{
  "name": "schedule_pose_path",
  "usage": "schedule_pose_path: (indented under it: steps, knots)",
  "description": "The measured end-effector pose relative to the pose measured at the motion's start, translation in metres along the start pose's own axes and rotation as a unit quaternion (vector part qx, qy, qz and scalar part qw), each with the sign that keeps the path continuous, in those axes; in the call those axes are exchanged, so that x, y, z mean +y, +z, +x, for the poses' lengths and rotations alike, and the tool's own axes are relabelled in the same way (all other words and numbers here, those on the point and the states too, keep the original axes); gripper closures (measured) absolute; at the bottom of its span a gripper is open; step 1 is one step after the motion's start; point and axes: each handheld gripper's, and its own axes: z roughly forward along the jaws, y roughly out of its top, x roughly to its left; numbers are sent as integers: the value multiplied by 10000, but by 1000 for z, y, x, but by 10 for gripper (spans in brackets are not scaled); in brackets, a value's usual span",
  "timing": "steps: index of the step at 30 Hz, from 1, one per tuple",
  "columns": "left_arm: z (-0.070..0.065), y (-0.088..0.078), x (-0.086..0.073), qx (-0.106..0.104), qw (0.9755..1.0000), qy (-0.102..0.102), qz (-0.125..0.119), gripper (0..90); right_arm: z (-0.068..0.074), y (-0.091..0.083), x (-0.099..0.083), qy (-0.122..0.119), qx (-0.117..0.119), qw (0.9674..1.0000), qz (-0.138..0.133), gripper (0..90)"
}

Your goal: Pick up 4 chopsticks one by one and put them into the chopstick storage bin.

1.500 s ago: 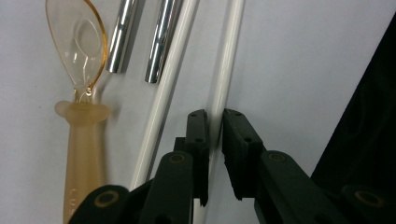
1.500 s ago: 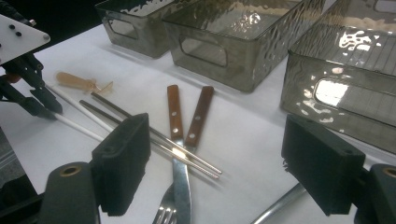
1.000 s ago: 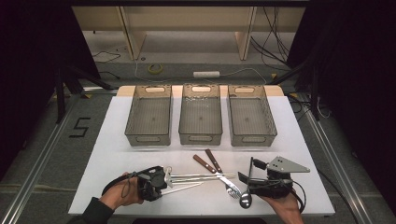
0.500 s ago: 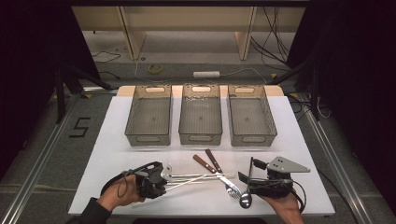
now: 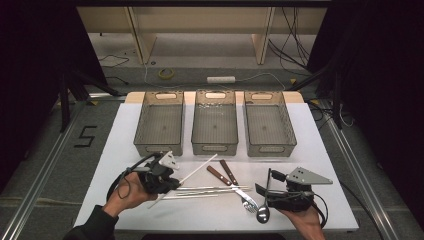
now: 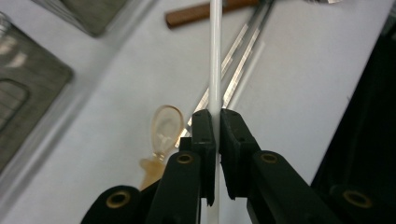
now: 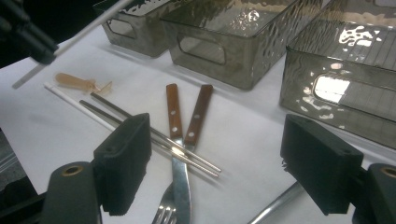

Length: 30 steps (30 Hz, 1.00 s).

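I am gripping a white chopstick (image 6: 215, 56) in the left gripper (image 5: 167, 181); its fingers (image 6: 204, 135) are clamped tight on the stick, which is running straight out ahead between them and also trailing back below them. In the high view the stick is slanting up off the bench (image 5: 320, 145), its far end pointing toward the gap between the left tray (image 5: 161, 125) and the middle tray (image 5: 215, 125). Just beside the left fingers, a little below and to one side in the left gripper view, a small amber spoon-shaped piece (image 6: 164, 128) is lying on the bench. Beyond the fingertips two metal chopsticks (image 6: 240, 60) are lying side by side, and past them the brown handle of a knife (image 6: 196, 13) is showing.

I am holding the right gripper (image 5: 266, 192) low at the near edge of the bench with its fingers (image 7: 123, 161) standing wide apart, nothing between the pads. Ahead of them, in the right gripper view, a fork (image 7: 180, 172) and a knife with brown handles are crossing, the metal chopsticks are lying across their blades, and a second white chopstick (image 7: 74, 105) is lying alongside. A spoon (image 5: 263, 212) is lying just beside the right fingers. The right tray (image 5: 270, 125) is standing farther off.
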Motion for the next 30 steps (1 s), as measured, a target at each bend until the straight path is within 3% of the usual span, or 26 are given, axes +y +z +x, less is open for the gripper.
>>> schedule_pose_path:
  steps: [6, 10, 15, 17, 20, 22, 23, 25, 28, 29, 30]
  knots:
    - [21, -16, 16, 287, 9982, -367, -379, 846, 0, -1, 0, -6, 6, 10000, -8, 256]
    - [31, -24, 23, 446, 9963, -473, -557, 846, 0, -1, 0, 6, 16, 10000, -11, 256]
    - [43, -30, 28, 610, 9941, -596, -665, 845, 0, -1, 0, 14, 21, 10000, -11, 256]
    - [54, -32, 33, 647, 9925, -725, -741, 846, 0, -1, 0, 13, 24, 10000, -3, 256]
    - [64, -33, 38, 830, 9906, -806, -731, 845, 0, -1, 0, 11, 23, 10000, -6, 256]
    - [69, -34, 39, 840, 9902, -835, -737, 846, -1, -1, 0, 26, 23, 10000, -13, 256]
    - [77, -36, 41, 878, 9882, -951, -817, 845, -1, -1, 0, 26, 23, 10000, -21, 256]
    - [80, -37, 43, 934, 9873, -976, -834, 845, -1, -1, 0, 28, 24, 10000, -19, 256]
    - [93, -41, 48, 1080, 9835, -1107, -935, 845, -1, -1, 0, 24, 30, 10000, -22, 256]
    - [93, -41, 48, 1080, 9835, -1107, -935, 845, -2, -1, 0, 27, 28, 10000, -27, 256]
    - [99, -43, 50, 1171, 9817, -1162, -956, 845, -2, -1, 0, 27, 30, 10000, -27, 256]
